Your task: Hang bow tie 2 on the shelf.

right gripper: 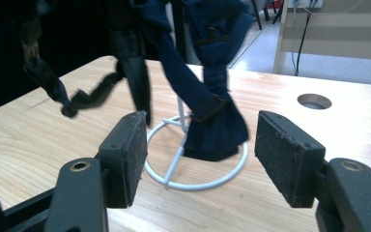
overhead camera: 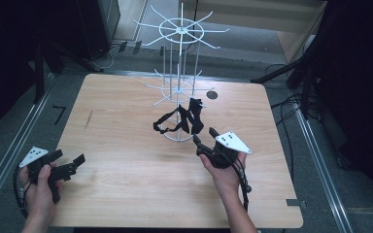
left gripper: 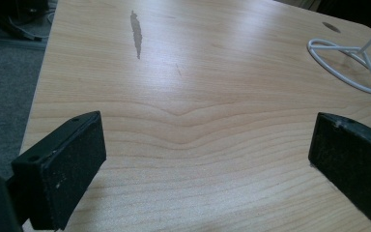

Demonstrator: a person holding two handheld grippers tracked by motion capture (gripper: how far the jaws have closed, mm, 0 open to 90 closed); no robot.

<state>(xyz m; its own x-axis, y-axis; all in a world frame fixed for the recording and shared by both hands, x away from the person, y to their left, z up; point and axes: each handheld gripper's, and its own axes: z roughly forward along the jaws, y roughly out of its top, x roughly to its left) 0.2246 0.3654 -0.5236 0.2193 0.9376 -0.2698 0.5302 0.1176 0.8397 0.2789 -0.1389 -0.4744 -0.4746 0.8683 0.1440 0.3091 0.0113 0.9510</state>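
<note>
Dark strappy fabric (right gripper: 207, 96), perhaps navy, hanging on rack (overhead camera: 180, 77)

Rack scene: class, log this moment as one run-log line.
rack: upright on table | cloth: hanging on rack | left gripper: open, empty | right gripper: open, facing cloth

Left gripper (overhead camera: 68, 165) sits low at the near-left, jaws wide apart. Right gripper (overhead camera: 205, 138) reaches farther forward (jaws also spread), hand (overhead camera: 226, 172) gripping from behind.
</note>
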